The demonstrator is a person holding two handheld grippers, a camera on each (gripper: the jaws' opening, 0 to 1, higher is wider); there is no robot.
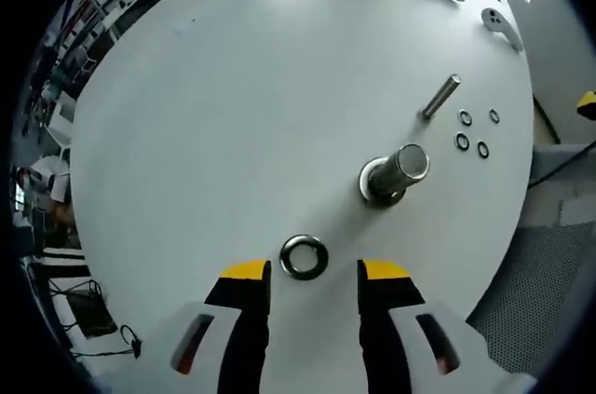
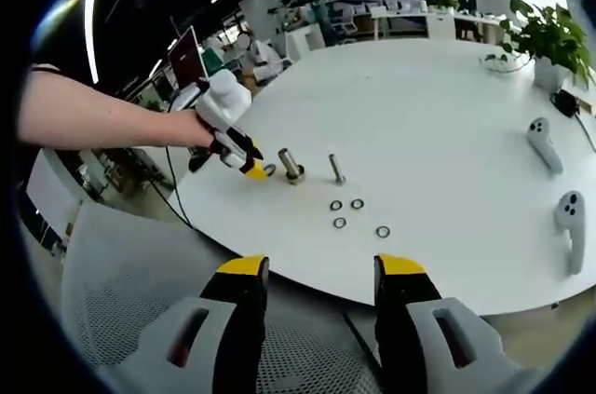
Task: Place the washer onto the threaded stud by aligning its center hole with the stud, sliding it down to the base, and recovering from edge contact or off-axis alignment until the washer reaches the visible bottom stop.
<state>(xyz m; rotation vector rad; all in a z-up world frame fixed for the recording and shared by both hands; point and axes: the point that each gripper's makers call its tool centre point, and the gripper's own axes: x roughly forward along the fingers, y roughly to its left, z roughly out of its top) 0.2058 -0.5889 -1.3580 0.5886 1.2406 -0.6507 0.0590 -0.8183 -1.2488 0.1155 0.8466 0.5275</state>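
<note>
Left gripper [image 1: 314, 271]: jaws spread, straddled large washer [image 1: 304, 257] flat on table [image 1: 233, 87], pre-grasp. Threaded stud [image 1: 396, 173] at 2 o'clock. Right gripper [image 2: 319, 268]: spread, empty, held back off table edge.

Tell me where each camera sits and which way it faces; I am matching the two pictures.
Left gripper view: rides the left gripper, looking down at the large dark metal washer on the round white table; own yellow-tipped jaws open.
Right gripper view: rides the right gripper off the table edge, facing across it; own jaws, plus a forearm.
Shared: table, thick steel stud, thin steel stud, four small washers.
</note>
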